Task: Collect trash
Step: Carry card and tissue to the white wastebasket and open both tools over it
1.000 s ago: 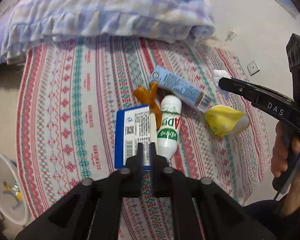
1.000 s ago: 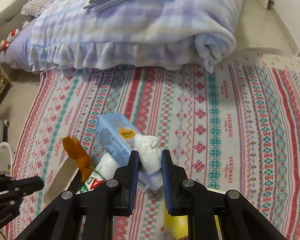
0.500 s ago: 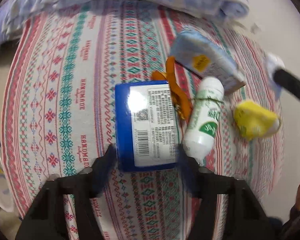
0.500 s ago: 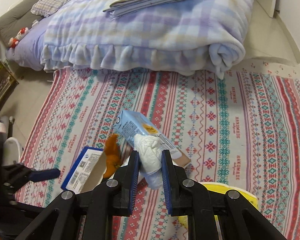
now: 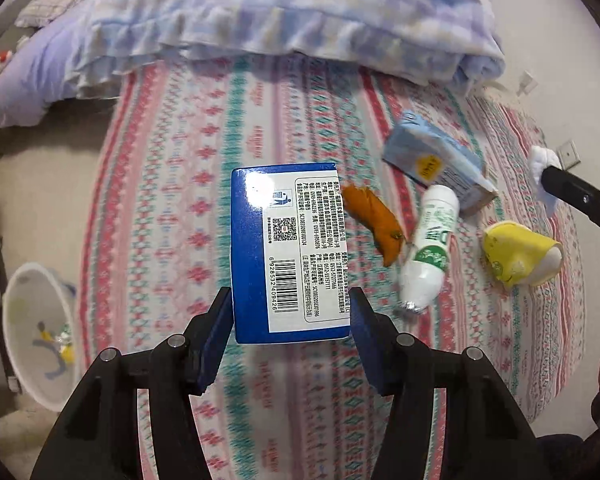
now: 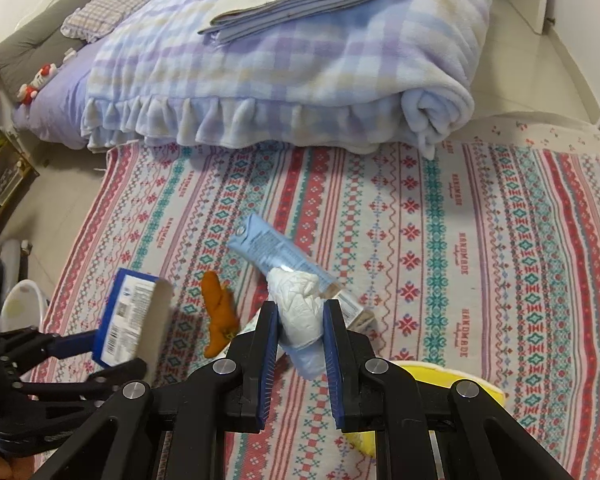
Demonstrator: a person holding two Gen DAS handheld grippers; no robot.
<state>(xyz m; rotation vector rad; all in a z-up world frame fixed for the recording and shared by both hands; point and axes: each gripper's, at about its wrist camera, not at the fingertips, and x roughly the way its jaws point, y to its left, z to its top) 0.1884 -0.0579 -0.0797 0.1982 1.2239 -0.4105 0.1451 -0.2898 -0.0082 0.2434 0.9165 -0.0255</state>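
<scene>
Left gripper (image 5: 291, 312): jaws spread wide, clamped on the near end of a blue box (image 5: 288, 250) at frame centre, lifted off the rug (image 5: 172, 184). Right gripper (image 6: 300, 320): jaws narrow, clamped on a crumpled white tissue (image 6: 300, 300), lower centre. Bin (image 5: 28, 320): lower left. Bottle (image 5: 430, 248), carton (image 5: 436, 164), yellow wrapper (image 5: 516, 254): right, on the rug.

Yellow wrapper (image 6: 440, 376) mostly hidden behind the right gripper (image 6: 298, 334), white bottle (image 6: 252, 322) barely peeking beside that gripper, white bin's (image 5: 28, 304) contents too blurred to identify, print on blue box (image 5: 288, 252) illegible.
</scene>
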